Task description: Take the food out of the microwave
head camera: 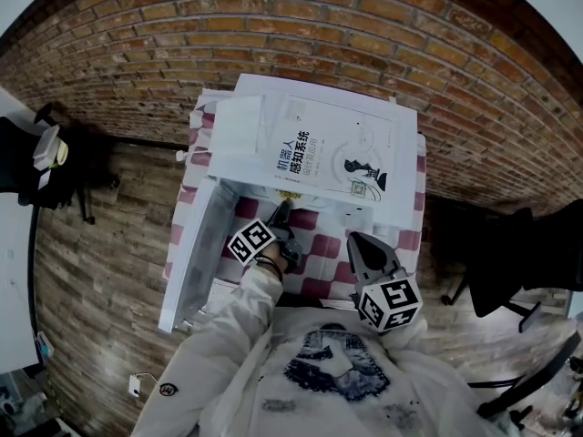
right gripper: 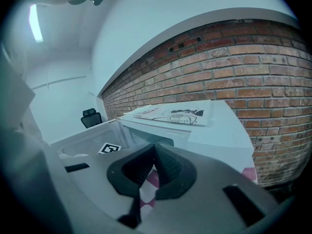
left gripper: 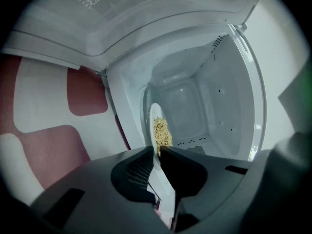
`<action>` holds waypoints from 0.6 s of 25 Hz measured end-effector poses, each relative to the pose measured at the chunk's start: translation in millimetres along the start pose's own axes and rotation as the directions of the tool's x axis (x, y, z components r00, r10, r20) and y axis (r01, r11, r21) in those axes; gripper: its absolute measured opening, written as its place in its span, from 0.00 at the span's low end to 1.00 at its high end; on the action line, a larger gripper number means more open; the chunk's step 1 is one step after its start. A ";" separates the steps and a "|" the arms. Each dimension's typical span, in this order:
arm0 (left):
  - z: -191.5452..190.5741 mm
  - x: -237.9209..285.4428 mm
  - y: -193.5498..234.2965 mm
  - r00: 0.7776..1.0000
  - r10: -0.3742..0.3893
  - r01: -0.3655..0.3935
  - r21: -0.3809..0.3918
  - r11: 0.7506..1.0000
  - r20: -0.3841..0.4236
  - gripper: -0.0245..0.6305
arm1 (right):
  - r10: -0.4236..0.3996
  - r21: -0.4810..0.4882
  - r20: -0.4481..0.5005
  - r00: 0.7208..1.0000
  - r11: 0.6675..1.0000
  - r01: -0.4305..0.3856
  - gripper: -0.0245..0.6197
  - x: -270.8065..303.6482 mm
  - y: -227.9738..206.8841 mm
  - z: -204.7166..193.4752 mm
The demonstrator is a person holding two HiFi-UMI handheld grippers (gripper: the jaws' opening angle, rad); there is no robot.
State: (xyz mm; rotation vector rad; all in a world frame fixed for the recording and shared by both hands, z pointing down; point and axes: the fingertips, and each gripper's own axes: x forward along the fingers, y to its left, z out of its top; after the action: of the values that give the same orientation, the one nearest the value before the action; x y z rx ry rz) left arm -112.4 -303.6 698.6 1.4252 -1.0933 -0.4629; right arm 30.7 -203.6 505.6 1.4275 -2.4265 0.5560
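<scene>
A white microwave stands on a red-and-white checked table, its door swung open to the left. My left gripper reaches into the cavity. In the left gripper view the picture is rolled, so the white plate shows edge-on with yellowish grainy food on it. The left gripper is shut on the plate's near rim, which runs between the pads. My right gripper hangs in front of the microwave near my body; its fingertips meet with nothing between them.
A book lies on top of the microwave. A brick wall rises right behind it. The checked tablecloth shows in front of the cavity. Dark office chairs stand to the right and far left on the wooden floor.
</scene>
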 end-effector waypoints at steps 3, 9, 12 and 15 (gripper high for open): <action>0.1 -2.5 0.1 1.000 -0.027 0.027 -0.038 0.999 0.012 0.11 | -0.002 0.001 0.000 1.000 1.000 0.002 0.06 -1.8 -0.6 -0.4; 4.7 -5.6 -12.3 0.995 -0.090 0.092 -0.049 0.995 0.038 0.06 | -0.004 0.004 0.001 1.000 1.000 0.004 0.06 -5.1 -1.9 -2.0; 4.6 -7.9 -15.5 0.994 -0.101 0.103 -0.050 0.993 0.037 0.06 | -0.001 0.005 0.004 1.000 1.000 0.001 0.06 -7.1 -0.6 -2.6; 3.7 -13.0 -15.5 0.993 -0.107 0.110 -0.067 0.992 0.043 0.06 | 0.003 0.006 0.008 1.000 1.000 -0.003 0.06 -9.0 0.2 -2.6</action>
State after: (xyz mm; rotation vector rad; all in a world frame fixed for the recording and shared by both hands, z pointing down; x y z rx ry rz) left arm -116.3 -297.6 679.4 1.4246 -1.0247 -0.6038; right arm 34.8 -195.4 504.2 1.4314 -2.4360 0.5595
